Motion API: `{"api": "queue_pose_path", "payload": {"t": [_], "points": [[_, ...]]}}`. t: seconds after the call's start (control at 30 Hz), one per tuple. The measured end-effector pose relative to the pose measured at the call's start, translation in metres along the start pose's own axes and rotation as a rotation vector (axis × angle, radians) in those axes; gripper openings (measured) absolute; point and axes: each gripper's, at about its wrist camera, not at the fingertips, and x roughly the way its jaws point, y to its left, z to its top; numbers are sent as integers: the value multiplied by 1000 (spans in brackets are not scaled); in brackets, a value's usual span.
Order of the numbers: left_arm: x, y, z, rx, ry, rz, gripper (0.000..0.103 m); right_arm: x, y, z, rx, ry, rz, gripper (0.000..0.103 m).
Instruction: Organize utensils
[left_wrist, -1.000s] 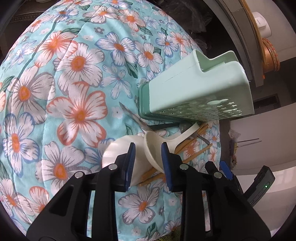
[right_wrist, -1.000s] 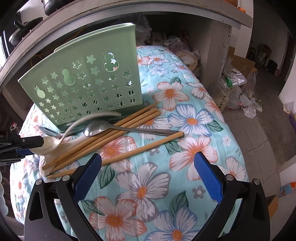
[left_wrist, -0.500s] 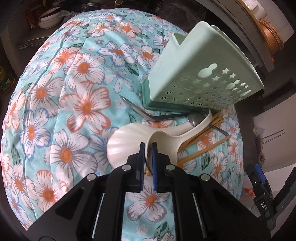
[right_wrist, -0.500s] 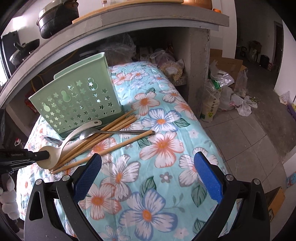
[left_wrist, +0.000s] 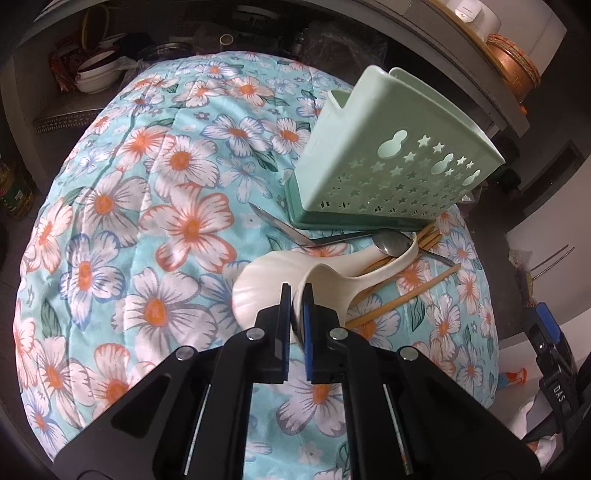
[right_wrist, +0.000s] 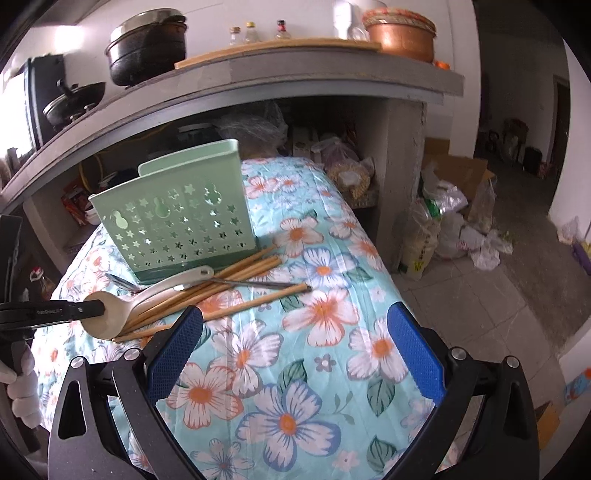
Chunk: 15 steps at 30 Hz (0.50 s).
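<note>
left claw (left_wrist: 294, 310) hides spoon (left_wrist: 332, 280) rim, chopsticks (right_wrist: 236, 273) half-buried

Glossy cream plastic on the ladle (left_wrist: 325, 277), shiny metal on the spoon (left_wrist: 391, 242). Matt wooden chopsticks (right_wrist: 236, 271) lie on soft, slightly wrinkled floral cloth (left_wrist: 155, 206); the holder (right_wrist: 177, 225) looks like smooth green plastic.

Concrete shelf (right_wrist: 332, 70) above, tiled floor (right_wrist: 480, 295).

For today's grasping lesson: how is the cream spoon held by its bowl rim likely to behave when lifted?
The cream spoon looks rigid, so it probably won't flex. Its glossy surface may slip in the left gripper. Its long handle could pivot downward and perhaps drag the chopsticks.
</note>
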Motion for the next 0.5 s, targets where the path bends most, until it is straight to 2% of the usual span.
{"api": "queue_pose_path", "payload": {"t": [0.1, 0.23, 0.37, 0.5], "points": [[-20, 20, -5, 6, -40, -22, 5, 4, 14, 10, -67, -37, 16, 97], [-49, 50, -14, 31, -94, -34, 5, 14, 40, 25, -150, -67, 81, 96], [-72, 86, -23, 24, -134, -25, 5, 22, 77, 29, -265, -90, 180, 87], [-88, 125, -29, -50, -170, 28, 5, 30, 120, 22, -400, -88, 268, 75]]}}
